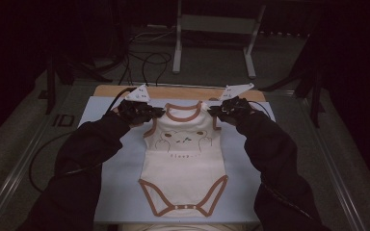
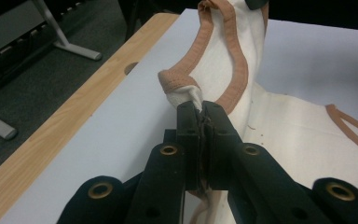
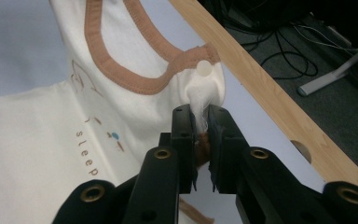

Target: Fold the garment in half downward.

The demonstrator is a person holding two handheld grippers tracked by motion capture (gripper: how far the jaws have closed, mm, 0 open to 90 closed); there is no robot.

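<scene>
A cream baby bodysuit (image 1: 183, 159) with brown trim and a bear print lies flat on the pale blue mat (image 1: 111, 183), neck away from me. My left gripper (image 1: 160, 112) is shut on its left shoulder strap; in the left gripper view the jaws pinch the bunched cream cloth (image 2: 186, 95) just below the brown edging. My right gripper (image 1: 212, 111) is shut on the right shoulder; the right gripper view has a twisted tuft of fabric (image 3: 200, 100) between its jaws, beside a small white snap (image 3: 204, 68). Both shoulders are lifted slightly off the mat.
The mat covers a wooden tabletop (image 1: 183, 91) whose far edge has a round hole (image 2: 129, 68). Beyond it, cables (image 1: 147, 62) and a grey stand's legs (image 1: 178, 57) lie on the dark floor. Dark sleeves (image 1: 84, 163) reach in from the bottom.
</scene>
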